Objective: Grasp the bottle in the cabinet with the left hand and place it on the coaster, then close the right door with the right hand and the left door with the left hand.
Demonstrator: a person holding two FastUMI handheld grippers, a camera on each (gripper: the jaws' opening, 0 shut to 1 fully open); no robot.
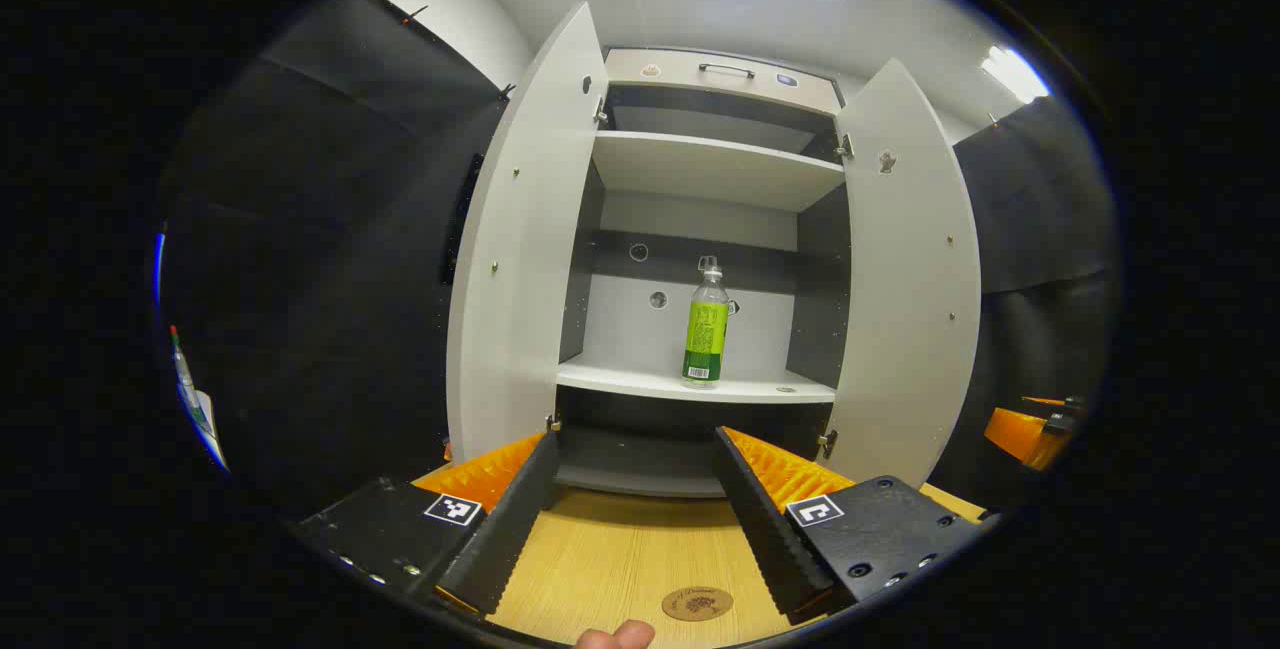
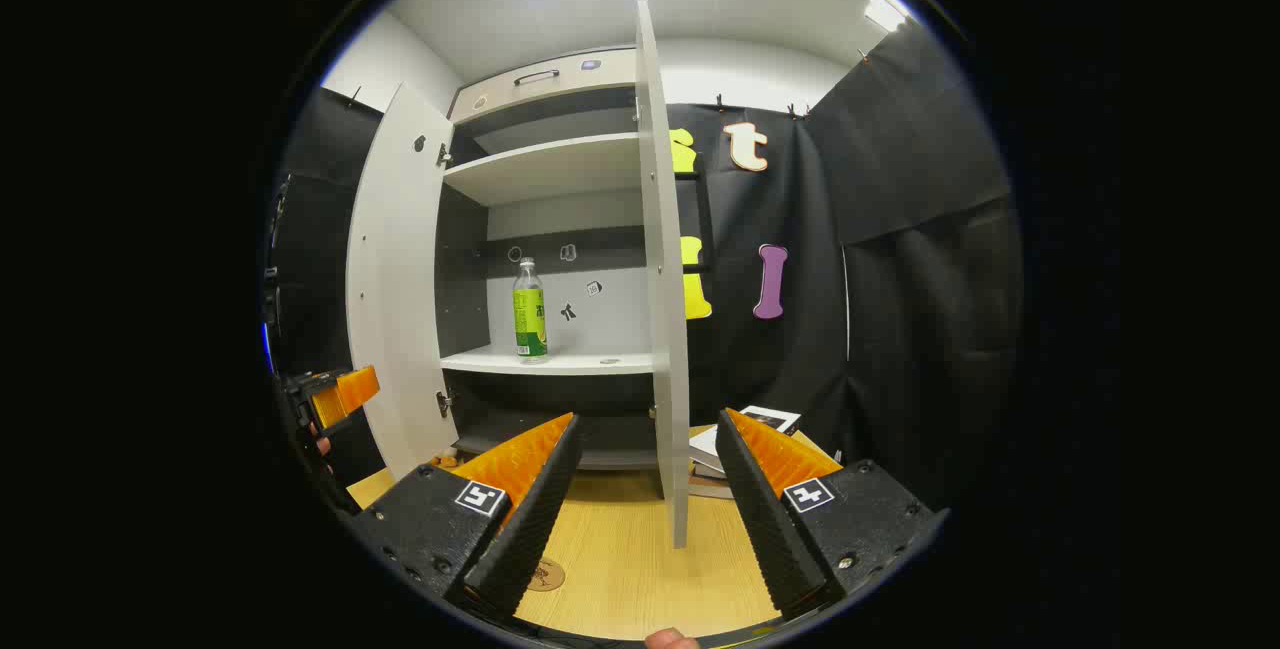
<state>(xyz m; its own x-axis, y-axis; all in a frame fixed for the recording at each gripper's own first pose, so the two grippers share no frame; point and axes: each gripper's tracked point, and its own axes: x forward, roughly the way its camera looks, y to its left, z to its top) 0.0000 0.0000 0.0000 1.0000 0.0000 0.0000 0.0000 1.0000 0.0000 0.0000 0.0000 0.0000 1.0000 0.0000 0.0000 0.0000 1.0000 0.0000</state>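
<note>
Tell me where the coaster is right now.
The coaster lies flat on the wooden table in front of the open cabinet, low in the left gripper view between the left tongs' open fingers, nearer the right one.

Left gripper (image 1: 633,489) and right gripper (image 2: 645,474): ridged, sawtooth-edged fingers on black screw-studded mounts, each mount bearing a square black-and-white marker.

I see a clear bottle (image 1: 706,326) with a green label upright on the cabinet (image 1: 700,169) shelf, both doors open; the round coaster (image 1: 697,603) lies flat on the table
</note>
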